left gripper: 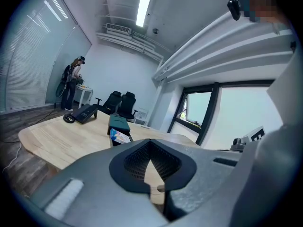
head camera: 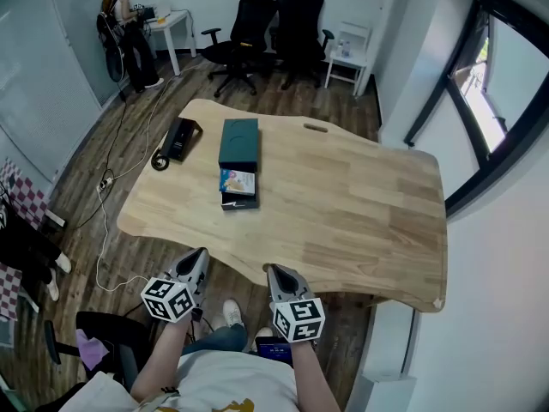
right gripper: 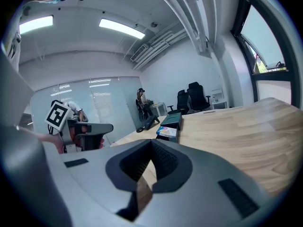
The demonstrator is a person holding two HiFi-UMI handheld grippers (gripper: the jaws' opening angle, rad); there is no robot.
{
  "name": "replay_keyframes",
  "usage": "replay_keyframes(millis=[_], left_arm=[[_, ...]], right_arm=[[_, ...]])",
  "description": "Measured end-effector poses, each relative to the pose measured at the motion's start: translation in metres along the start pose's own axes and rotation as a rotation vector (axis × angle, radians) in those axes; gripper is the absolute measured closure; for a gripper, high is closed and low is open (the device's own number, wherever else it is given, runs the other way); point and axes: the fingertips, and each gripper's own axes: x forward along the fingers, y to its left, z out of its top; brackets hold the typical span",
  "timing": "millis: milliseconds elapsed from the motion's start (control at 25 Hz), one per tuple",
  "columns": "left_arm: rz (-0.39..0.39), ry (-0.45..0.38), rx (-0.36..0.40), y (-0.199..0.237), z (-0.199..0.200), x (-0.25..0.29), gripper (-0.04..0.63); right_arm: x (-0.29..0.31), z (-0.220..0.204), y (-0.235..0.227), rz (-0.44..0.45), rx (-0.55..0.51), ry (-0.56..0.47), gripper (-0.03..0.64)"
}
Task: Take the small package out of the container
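On the wooden table [head camera: 360, 213] a small colourful package [head camera: 238, 180] lies in an open black container [head camera: 239, 201]. A dark teal box part [head camera: 238, 142] lies flat just behind it. The left gripper view shows the package [left gripper: 119, 135] and the teal part [left gripper: 118, 122] ahead. From the right gripper view the package [right gripper: 168, 132] is far ahead. My left gripper [head camera: 202, 252] and right gripper [head camera: 271, 269] hover before the table's near edge, well short of the container. Both are shut with nothing between the jaws.
A black device [head camera: 180, 137] with a coiled cable lies on the table left of the teal part. Black office chairs [head camera: 266, 24] and a small white table [head camera: 171, 24] stand at the back. A person [head camera: 129, 37] stands far back left. A window [head camera: 489, 93] is on the right.
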Motion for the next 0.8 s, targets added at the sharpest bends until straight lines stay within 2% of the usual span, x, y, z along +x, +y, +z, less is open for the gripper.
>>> replay_keyframes(millis=[120,280,640,800], left_arm=[[-0.005,-0.001,-0.005,0.011,0.006,0.012,0.594],[-0.023,-0.006,-0.074,0.031,0.011,0.039,0.594],[-0.122,0.003,-0.143,0.103,0.06,0.125,0.594],[-0.157,0.026,-0.14,0.129,0.073,0.151,0.594]], right_arm=[[0.016,0.004,-0.005,-0.002,0.005,0.003,0.614],[0.044,0.01,-0.017,-0.013,0.005,0.017,0.614],[0.144,0.045,-0.034,-0.052,-0.011,0.046,0.614],[0.179,0.055,-0.035,-0.085,-0.027,0.059,0.614]])
